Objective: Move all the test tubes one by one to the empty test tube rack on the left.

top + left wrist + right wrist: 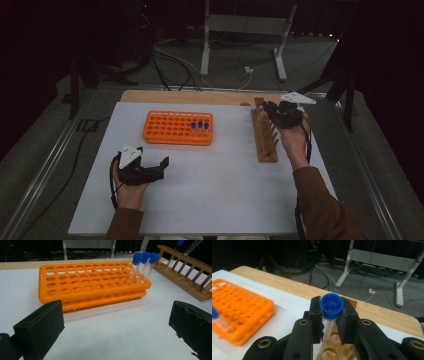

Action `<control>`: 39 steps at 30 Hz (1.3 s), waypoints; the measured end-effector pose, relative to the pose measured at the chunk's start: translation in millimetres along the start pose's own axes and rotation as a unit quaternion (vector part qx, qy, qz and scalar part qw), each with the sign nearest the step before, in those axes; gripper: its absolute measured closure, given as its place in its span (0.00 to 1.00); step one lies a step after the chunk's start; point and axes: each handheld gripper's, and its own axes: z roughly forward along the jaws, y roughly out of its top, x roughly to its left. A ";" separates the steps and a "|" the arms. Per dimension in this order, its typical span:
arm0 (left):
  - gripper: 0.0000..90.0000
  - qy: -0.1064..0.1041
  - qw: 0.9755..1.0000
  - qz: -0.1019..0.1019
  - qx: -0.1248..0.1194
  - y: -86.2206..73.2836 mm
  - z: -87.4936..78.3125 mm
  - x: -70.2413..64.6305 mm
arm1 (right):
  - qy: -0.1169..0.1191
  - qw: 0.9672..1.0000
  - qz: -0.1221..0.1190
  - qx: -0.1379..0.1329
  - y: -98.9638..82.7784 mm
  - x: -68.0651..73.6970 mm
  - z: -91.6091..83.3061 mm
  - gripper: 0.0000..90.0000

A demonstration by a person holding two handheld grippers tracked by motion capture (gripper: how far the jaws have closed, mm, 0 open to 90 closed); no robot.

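My right gripper (331, 323) is shut on a clear test tube with a blue cap (332, 305), its pads pressing just below the cap. It holds the tube above the far end of the wooden rack (263, 137), whose holes (333, 351) lie under the tube. In the high view this right gripper (276, 112) is at the table's back right. An orange tube rack (177, 127) holds three blue-capped tubes (143, 263) at its right end. My left gripper (154, 169) rests near the front left, open and holding nothing, its jaws wide apart (116, 332) and facing the orange rack (92, 285).
The white table top (210, 185) has a wooden strip (190, 96) along its far edge. Beyond it are a grey floor with cables (175, 65) and a metal stand (245, 30). The wooden rack (190, 277) lies to the right of the orange one.
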 end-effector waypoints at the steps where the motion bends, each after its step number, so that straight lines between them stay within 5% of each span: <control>1: 0.01 0.000 1.000 0.001 0.000 -0.1 0.2 -0.3 | 0.003 1.000 -0.004 0.000 -0.5 2.4 -0.9 0.85; 23: 0.01 0.000 1.000 0.004 0.005 -2.7 7.4 -3.6 | 0.105 0.994 -0.001 0.013 -42.1 53.8 -10.2 0.85; 39: 0.01 -0.040 0.997 0.067 0.011 13.4 30.8 -45.2 | 0.151 0.988 -0.014 0.019 -57.7 85.5 -13.3 0.85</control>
